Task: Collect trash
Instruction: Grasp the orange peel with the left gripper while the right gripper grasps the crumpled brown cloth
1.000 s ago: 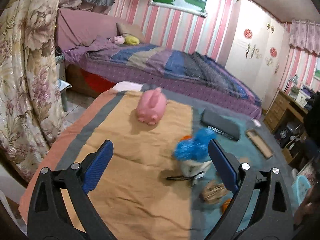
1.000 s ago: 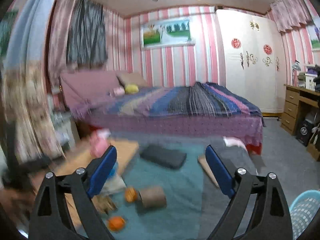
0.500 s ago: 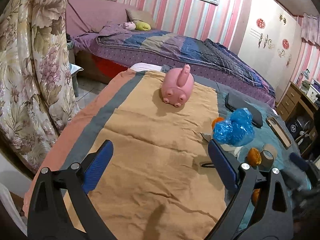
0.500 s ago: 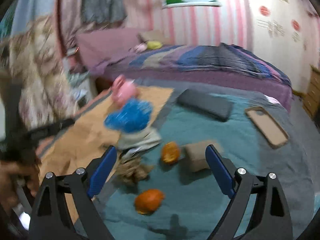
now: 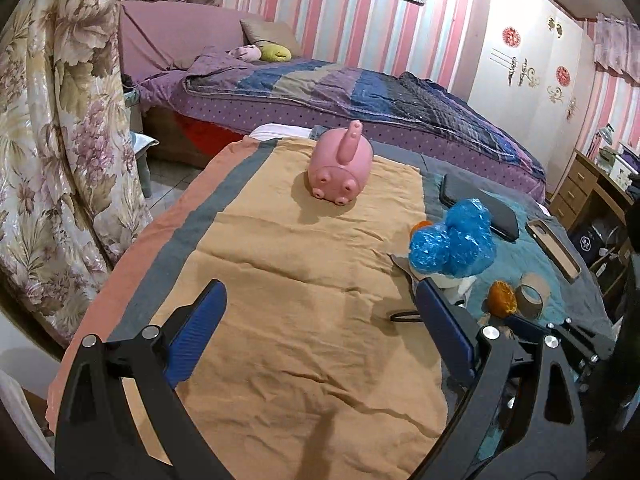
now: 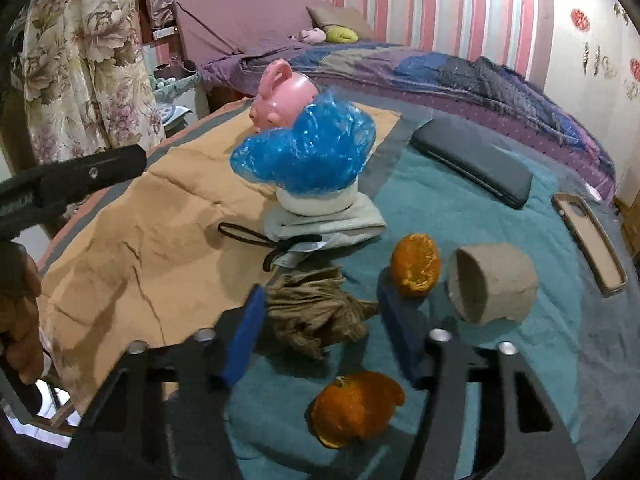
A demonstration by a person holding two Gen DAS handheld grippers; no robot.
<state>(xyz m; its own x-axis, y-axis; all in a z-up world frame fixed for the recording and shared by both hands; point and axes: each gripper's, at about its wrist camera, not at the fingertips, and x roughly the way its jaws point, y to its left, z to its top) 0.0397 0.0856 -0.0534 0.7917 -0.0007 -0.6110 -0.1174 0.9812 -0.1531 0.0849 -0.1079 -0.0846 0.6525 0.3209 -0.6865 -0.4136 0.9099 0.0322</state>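
Trash lies on a cloth-covered table. In the right wrist view I see a crumpled brown paper wad (image 6: 316,316), two orange peels (image 6: 416,264) (image 6: 356,408), a cardboard tube (image 6: 492,288), and a blue plastic bag (image 6: 308,152) on a white mask (image 6: 320,220). My right gripper (image 6: 324,336) is open, its blue fingers on either side of the paper wad, just above the table. My left gripper (image 5: 320,340) is open and empty over the tan cloth (image 5: 300,280); the blue bag (image 5: 452,240) lies at its right.
A pink piggy bank (image 5: 340,172) stands at the table's far end. A dark case (image 6: 472,160) and a phone case (image 6: 588,240) lie to the right. A bed (image 5: 360,92) is behind, a floral curtain (image 5: 60,140) to the left.
My right gripper has dropped low to the table and moved in around the brown paper wad. My left gripper has barely moved.
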